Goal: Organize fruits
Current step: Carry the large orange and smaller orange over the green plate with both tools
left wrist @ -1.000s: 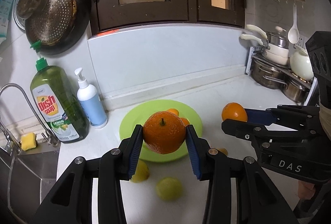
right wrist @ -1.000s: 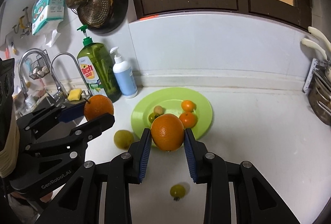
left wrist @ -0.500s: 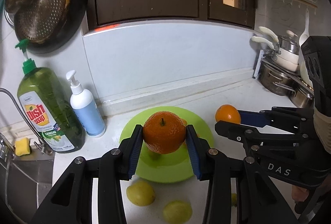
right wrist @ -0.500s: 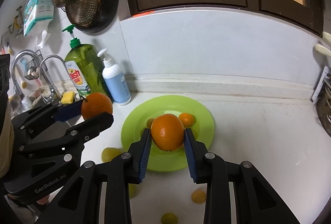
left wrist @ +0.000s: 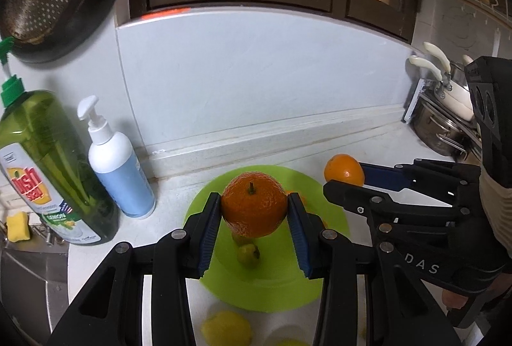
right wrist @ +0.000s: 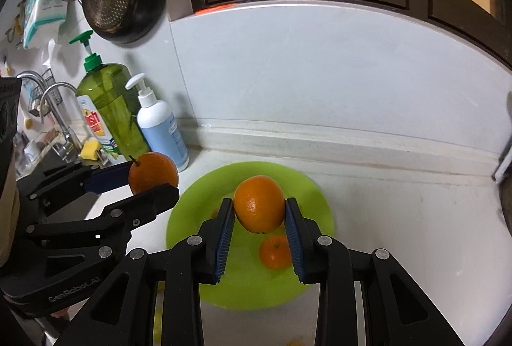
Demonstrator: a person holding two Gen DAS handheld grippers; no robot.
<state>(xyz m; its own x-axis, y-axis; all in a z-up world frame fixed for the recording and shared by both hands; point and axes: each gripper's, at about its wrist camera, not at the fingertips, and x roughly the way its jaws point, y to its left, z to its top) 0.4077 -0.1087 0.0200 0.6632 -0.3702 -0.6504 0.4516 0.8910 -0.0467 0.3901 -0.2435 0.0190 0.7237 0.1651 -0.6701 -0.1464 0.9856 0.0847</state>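
My left gripper (left wrist: 254, 211) is shut on a stemmed orange (left wrist: 254, 207) and holds it above the lime green plate (left wrist: 272, 285). In the right wrist view my right gripper (right wrist: 259, 218) is shut on a smooth orange (right wrist: 259, 203), also over the green plate (right wrist: 307, 189). Each gripper shows in the other's view: the right one (left wrist: 347, 178) with its orange (left wrist: 344, 168), the left one (right wrist: 148, 176) with its orange (right wrist: 153, 171). On the plate lie a small mandarin (right wrist: 275, 251) and a small green fruit (left wrist: 248, 255).
A green dish soap bottle (left wrist: 48, 167) and a white pump bottle (left wrist: 116, 167) stand left of the plate by the wall. The sink with a yellow sponge (left wrist: 17, 226) is at far left. Pots (left wrist: 444, 128) stand at right. Yellow fruits (left wrist: 227, 328) lie on the counter before the plate.
Both grippers have moved forward with their oranges and now hang over the plate. The loose yellow fruits have slid toward the bottom edge of the views.
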